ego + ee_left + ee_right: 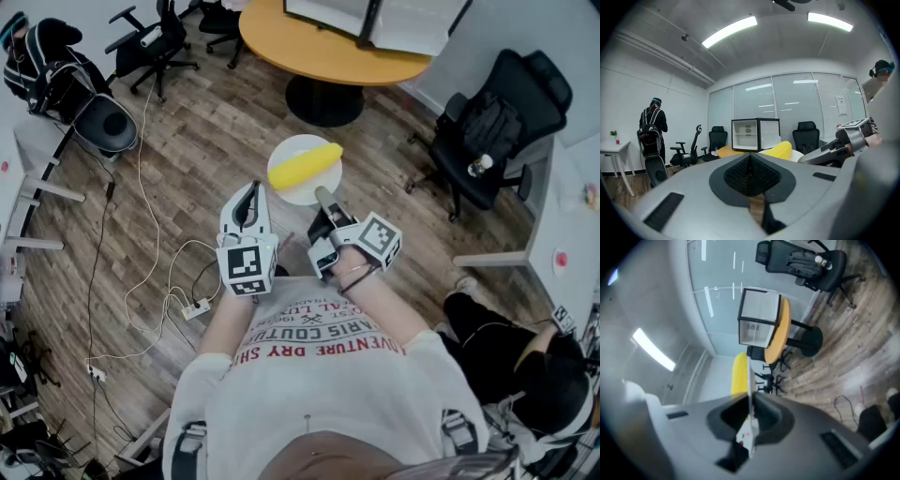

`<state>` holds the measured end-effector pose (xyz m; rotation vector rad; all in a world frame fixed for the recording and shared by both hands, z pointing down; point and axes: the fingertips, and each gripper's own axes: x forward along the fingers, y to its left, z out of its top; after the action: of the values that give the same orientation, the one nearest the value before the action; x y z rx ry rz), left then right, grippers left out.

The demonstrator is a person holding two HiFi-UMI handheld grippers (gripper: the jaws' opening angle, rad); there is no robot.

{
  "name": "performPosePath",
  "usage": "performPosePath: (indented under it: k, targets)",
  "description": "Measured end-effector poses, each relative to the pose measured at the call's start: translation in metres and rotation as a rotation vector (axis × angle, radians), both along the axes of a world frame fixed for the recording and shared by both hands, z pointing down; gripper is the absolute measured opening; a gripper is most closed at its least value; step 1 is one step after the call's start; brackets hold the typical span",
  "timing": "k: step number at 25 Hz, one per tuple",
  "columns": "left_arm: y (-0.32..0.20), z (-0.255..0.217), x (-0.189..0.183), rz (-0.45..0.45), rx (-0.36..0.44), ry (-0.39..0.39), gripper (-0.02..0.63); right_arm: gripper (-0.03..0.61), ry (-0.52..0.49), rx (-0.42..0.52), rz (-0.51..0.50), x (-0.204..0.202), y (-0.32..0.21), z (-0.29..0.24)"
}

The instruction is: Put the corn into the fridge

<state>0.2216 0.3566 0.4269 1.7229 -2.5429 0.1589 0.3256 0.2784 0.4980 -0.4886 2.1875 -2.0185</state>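
A person stands on a wood-plank floor [187,141] and faces a round desk [300,47] with a smooth orange top. On the desk sits a small boxy fridge [755,135] with a dark shell and a white inside - its door looks open.

Between the person and the desk, held in the air, is a round white plate [286,192], thin and glossy. The corn [305,164] lies on the plate as a smooth, bright yellow cob. Its long axis runs left to right across the person's front, tilted a little.

The right hand-held gripper [323,199] is pinched on the plate's near rim, and its own view shows the plate edge-on between the jaws. The fridge lies straight ahead, beyond the corn.

The left hand-held gripper [253,189] hangs just beside the plate's left edge, with its ribbed black pads pressed together on nothing. The right one is therefore carrying the corn, and the coming move is probably a forward reach to the fridge.
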Motion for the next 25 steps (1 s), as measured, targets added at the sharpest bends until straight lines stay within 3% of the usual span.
performPosePath:
  k: [15,25]
  targets:
    - [-0.009,0.014,-0.016,0.004,-0.012,0.025,0.028,0.043,0.036,-0.019,0.018,-0.012,-0.007,0.016]
    - [-0.03,0.013,-0.095,0.055,-0.009,0.061,0.028,0.04,0.069,-0.023,0.076,-0.082,-0.024,0.015]
